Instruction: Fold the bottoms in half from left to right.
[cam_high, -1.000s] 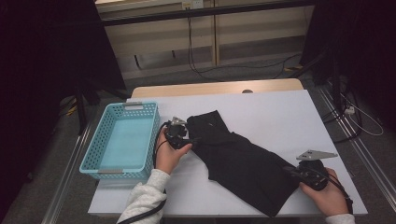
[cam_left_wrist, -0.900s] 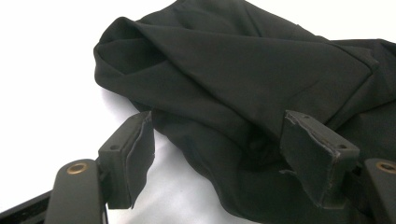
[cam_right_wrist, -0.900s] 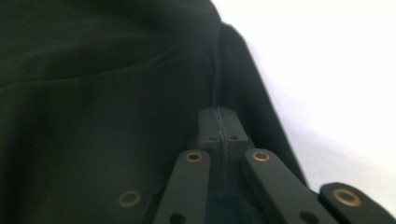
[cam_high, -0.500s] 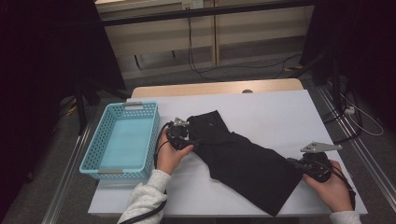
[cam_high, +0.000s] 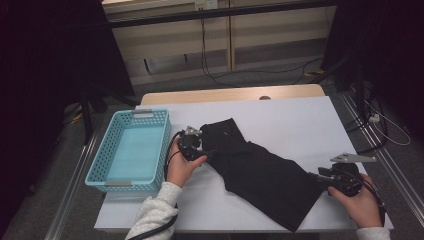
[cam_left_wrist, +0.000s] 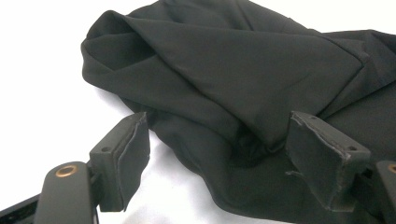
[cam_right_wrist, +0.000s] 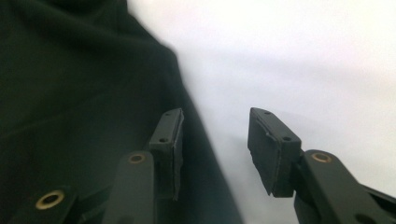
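A black garment (cam_high: 255, 170) lies spread diagonally across the white table (cam_high: 300, 125). My left gripper (cam_high: 206, 151) sits at its upper left edge, held in a hand with a light sleeve. In the left gripper view its jaws (cam_left_wrist: 217, 121) have just been opening and stand wide, with a fold of the garment (cam_left_wrist: 224, 60) between them, pads not pressing. My right gripper (cam_high: 316, 176) is at the garment's lower right end. Its jaws (cam_right_wrist: 215, 114) have just been opening. The garment's edge (cam_right_wrist: 70, 93) runs under the left pad, with white table in the gap.
A turquoise mesh basket (cam_high: 120, 184) stands on the table's left side, close to my left hand. Bare table stretches behind and to the right of the garment. Beyond the table are a dark floor, cables and black stands.
The right hand has shifted slightly right and its grey plate has come up level. The garment's lower end lies flat. The left hand has stayed where it was.
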